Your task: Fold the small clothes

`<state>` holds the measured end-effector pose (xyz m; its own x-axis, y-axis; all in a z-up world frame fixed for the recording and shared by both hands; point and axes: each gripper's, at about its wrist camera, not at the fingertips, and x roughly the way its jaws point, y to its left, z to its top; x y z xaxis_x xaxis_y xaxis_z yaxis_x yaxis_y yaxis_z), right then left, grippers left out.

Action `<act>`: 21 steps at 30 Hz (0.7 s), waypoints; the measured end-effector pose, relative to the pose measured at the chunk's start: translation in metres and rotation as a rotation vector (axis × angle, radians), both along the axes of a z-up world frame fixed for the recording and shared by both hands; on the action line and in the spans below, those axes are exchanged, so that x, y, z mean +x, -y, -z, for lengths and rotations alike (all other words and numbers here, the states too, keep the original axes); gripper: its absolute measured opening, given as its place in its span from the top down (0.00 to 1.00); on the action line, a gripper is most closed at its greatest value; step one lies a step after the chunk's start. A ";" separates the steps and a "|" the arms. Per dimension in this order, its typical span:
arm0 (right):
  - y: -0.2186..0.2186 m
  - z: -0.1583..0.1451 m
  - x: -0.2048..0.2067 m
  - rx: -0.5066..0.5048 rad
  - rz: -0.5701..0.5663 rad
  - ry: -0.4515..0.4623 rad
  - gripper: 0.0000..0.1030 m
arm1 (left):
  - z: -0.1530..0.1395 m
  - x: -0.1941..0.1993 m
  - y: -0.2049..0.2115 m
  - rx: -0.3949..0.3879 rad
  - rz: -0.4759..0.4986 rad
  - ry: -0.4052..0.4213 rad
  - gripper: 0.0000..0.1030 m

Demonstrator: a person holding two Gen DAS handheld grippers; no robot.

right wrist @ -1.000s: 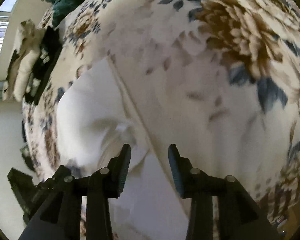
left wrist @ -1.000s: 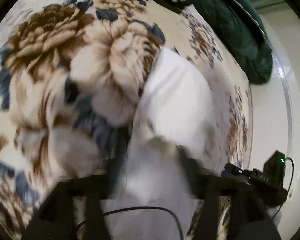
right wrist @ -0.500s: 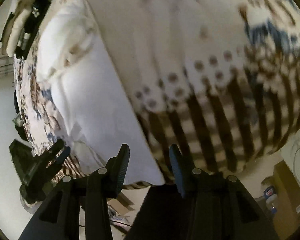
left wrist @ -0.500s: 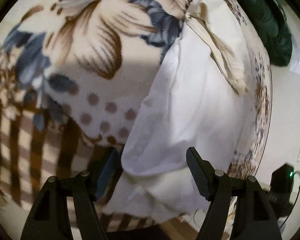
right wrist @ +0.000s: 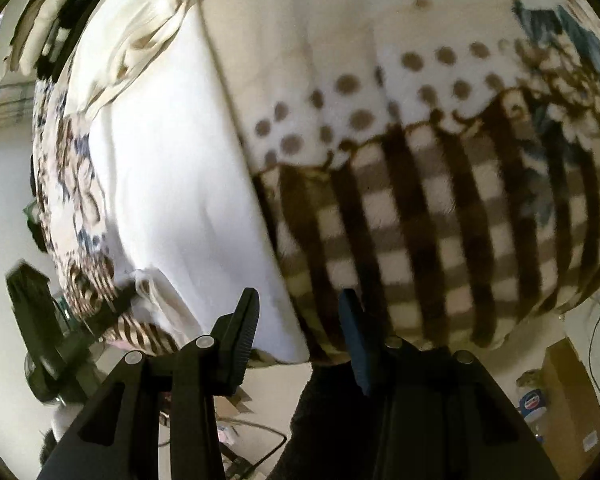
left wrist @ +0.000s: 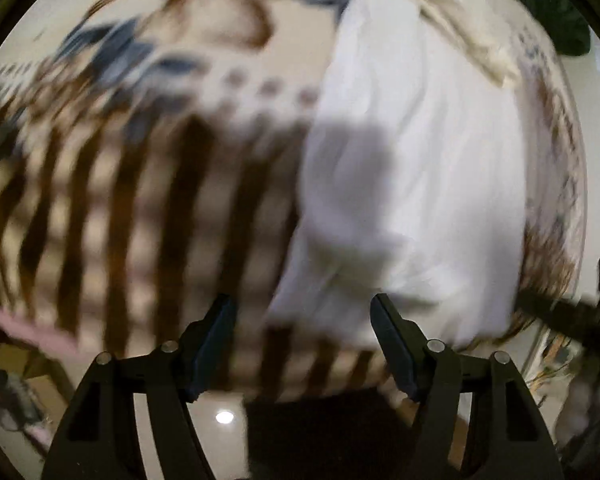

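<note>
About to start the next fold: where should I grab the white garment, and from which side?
Take the white garment at its near corners by the blanket's front edge, from above. There the hem lies flat and free. The right tongs already straddle one corner; the left tongs stand open over the other.

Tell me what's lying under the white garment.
The white garment lies on a patterned blanket, floral and dotted higher up, brown checks toward the near edge. Blanket shows all around it; whatever sits directly beneath the cloth is covered and cannot be seen.

white garment; laid flat lengthwise; on patterned blanket; near edge
</note>
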<state>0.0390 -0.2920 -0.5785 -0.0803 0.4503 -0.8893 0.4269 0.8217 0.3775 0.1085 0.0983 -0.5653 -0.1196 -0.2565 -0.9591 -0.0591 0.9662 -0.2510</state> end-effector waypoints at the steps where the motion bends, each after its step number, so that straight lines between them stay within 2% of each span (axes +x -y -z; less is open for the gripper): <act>1: -0.002 0.001 -0.002 0.003 -0.007 0.000 0.58 | -0.001 -0.005 -0.005 -0.009 -0.021 -0.001 0.35; 3: -0.003 0.003 -0.005 0.008 -0.006 0.000 0.58 | -0.006 -0.009 -0.016 -0.064 -0.103 0.022 0.35; 7: -0.002 0.015 -0.008 0.037 0.013 -0.011 0.57 | -0.015 0.005 -0.030 -0.222 -0.287 0.113 0.33; 10: -0.001 0.026 -0.007 0.072 0.034 -0.021 0.51 | -0.005 0.024 -0.022 -0.265 -0.334 0.120 0.33; 11: -0.001 0.030 -0.007 0.079 0.039 -0.024 0.51 | 0.001 0.028 -0.018 -0.280 -0.323 0.108 0.33; 13: -0.002 0.038 -0.006 0.097 0.053 -0.036 0.51 | 0.017 0.034 0.000 -0.226 -0.246 0.060 0.33; 16: -0.001 0.042 -0.006 0.121 0.059 -0.036 0.51 | 0.022 0.037 0.020 -0.168 -0.129 0.076 0.33; 19: -0.009 0.048 -0.008 0.172 0.042 -0.053 0.51 | 0.018 0.033 0.032 -0.172 -0.068 0.098 0.35; 20: -0.011 0.049 -0.009 0.178 0.042 -0.053 0.52 | 0.016 0.032 0.034 -0.182 -0.065 0.099 0.46; 21: -0.012 0.049 -0.010 0.184 0.040 -0.048 0.54 | 0.013 0.029 0.036 -0.170 -0.054 0.102 0.67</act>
